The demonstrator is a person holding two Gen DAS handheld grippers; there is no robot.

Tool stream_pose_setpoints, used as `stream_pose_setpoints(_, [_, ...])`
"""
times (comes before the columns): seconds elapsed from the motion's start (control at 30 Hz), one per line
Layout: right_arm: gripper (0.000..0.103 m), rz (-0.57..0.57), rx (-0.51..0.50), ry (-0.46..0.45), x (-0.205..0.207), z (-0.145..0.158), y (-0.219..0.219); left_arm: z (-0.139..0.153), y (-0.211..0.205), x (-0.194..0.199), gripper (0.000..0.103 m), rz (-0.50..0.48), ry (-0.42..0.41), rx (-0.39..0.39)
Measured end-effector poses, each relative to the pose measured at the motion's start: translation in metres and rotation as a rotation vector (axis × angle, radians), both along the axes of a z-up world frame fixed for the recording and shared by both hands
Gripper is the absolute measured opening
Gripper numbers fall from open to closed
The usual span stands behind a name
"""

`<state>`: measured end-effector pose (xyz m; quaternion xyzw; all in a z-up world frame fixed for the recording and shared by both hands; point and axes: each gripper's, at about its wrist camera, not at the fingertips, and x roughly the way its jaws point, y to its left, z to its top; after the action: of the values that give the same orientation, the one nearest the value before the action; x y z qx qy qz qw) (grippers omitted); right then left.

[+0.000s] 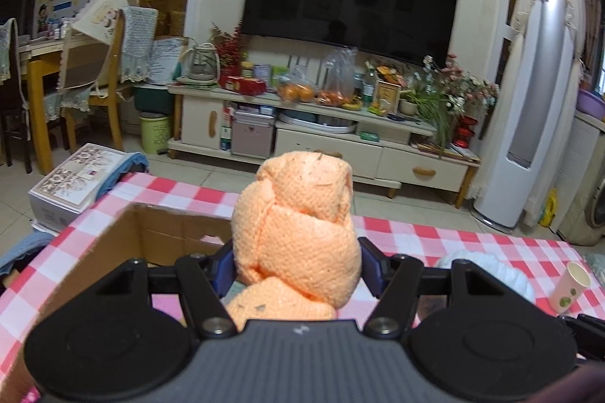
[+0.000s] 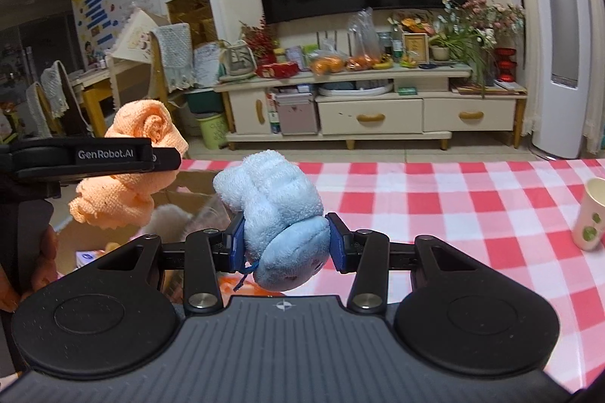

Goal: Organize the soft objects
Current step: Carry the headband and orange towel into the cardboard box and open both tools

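Note:
My left gripper [image 1: 297, 265] is shut on a knotted orange towel [image 1: 298, 233] and holds it above the open cardboard box [image 1: 113, 244]. The towel also shows in the right wrist view [image 2: 128, 191], with the left gripper [image 2: 166, 159] side-on. My right gripper [image 2: 285, 244] is shut on a light blue plush toy [image 2: 280, 214], held just right of the box [image 2: 189, 185], above the red-checked tablecloth [image 2: 435, 214]. The box holds several soft items, mostly hidden.
A paper cup [image 2: 591, 214] stands on the table at the right; it also shows in the left wrist view [image 1: 569, 287]. A white fluffy item [image 1: 487, 265] lies behind the left gripper's right finger. A book [image 1: 75, 180] sits beyond the table's left edge. A TV cabinet [image 2: 370, 115] stands beyond the table.

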<state>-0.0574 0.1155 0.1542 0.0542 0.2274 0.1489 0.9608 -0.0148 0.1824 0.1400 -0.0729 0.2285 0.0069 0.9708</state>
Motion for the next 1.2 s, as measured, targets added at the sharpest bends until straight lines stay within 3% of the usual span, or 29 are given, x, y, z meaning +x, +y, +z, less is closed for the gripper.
stream_pose_setpoints(0.33, [0.054,0.076,0.016,-0.014,0.024,0.010,0.034,-0.005,0.031,0.012,0.064,0.081,0.023,-0.012])
stream_pose_setpoints(0.83, [0.054,0.195,0.006,-0.020,0.062,0.014,0.091,-0.013,0.086,0.025,0.064,0.202,0.069,-0.090])
stream_pose_setpoints(1.2, [0.057,0.263,-0.009,0.021,0.087,-0.003,0.127,-0.031,0.104,0.035,0.064,0.238,0.149,-0.127])
